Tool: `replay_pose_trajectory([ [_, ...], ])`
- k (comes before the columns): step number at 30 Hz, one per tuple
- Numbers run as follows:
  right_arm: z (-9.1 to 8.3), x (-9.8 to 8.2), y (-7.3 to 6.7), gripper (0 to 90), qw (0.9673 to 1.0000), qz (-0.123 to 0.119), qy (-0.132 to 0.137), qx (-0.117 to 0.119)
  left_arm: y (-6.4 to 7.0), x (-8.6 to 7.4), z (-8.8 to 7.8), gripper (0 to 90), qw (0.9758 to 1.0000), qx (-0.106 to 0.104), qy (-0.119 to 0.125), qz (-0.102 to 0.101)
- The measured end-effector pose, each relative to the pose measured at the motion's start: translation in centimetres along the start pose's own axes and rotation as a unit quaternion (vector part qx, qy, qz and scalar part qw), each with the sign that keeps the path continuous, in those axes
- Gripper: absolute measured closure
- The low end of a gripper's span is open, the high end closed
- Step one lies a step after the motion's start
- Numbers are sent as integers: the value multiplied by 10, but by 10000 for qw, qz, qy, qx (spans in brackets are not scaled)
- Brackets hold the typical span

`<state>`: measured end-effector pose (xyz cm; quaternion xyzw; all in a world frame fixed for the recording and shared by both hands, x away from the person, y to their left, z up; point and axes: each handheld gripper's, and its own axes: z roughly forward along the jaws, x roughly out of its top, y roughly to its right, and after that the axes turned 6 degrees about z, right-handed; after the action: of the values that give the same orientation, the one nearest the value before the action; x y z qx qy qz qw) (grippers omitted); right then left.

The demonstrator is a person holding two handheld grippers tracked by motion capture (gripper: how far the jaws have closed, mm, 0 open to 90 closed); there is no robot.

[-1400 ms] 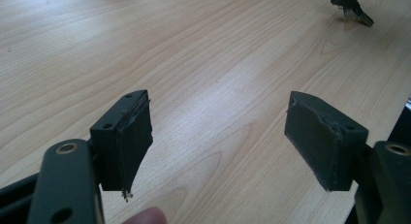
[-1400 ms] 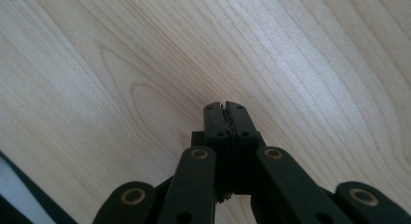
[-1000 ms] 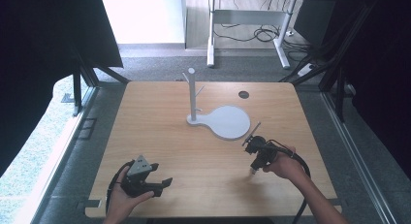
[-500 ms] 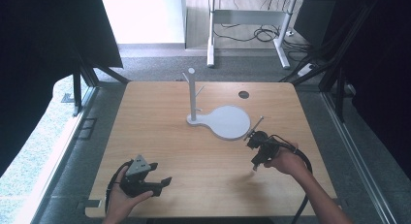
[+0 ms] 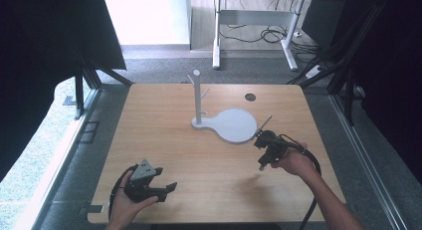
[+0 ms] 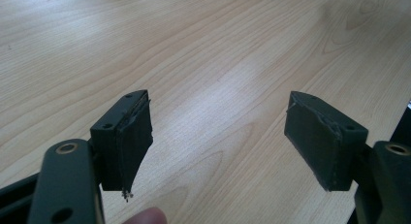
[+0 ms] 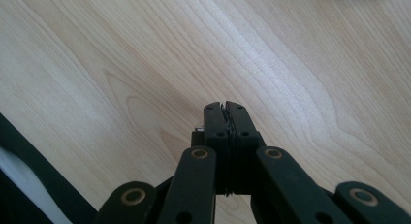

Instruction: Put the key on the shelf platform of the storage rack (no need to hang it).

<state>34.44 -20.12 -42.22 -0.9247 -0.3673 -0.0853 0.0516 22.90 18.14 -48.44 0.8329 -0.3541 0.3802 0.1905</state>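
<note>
- Looking down from the high view, the left gripper [image 5: 149, 182] sits at the near left of the wooden table [image 5: 164, 120], held in the person's left hand [image 5: 130, 206], with its grey three-cornered plate on top
- its jaws are spread wide apart with nothing between them; the left gripper view shows just bare wood grain in the gap, and both black pads [image 6: 127, 136] look a bit frayed at the edges
- a fingertip pokes in at the bottom edge of that same view
- the right gripper [image 5: 266, 145] is over on the right side, about mid-depth, held in the right hand [image 5: 293, 163] with its black cable looping back toward the near edge
- its jaws are pressed tight together in the right gripper view, pads flush against each other, and I can't see anything pinched between them
- closest thing to that gripper is the white stand [image 5: 229, 123]: a flat round base with a thin upright post [image 5: 197, 98] at its left end, post has a couple of short pegs sticking out
- the stand sits around the middle of the table, slightly far of centre, and the right gripper is just beside the near right rim of the base; can't tell if it's actually touching
- a thin stick-like bit angles up by that rim, too small to make out
- small dark round hole [image 5: 250, 97] in the tabletop, far right of the stand
</note>
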Motion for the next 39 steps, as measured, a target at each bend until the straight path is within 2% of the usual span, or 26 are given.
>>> replay_pose_trajectory([
  [5, -3, 4, 4, 892, 10000, 13, 21, -10, 1, 0, 1, 255, 9999, 113, -68, 56],
  [25, -6, 27, 21, 891, 9998, 169, 101, 46, 0, -1, 1, 255, 9999, 98, -83, 43],
  [39, 5, 46, 36, 892, 9994, 329, 19, 64, -2, -1, 0, 255, 9999, 87, -81, 36],
])
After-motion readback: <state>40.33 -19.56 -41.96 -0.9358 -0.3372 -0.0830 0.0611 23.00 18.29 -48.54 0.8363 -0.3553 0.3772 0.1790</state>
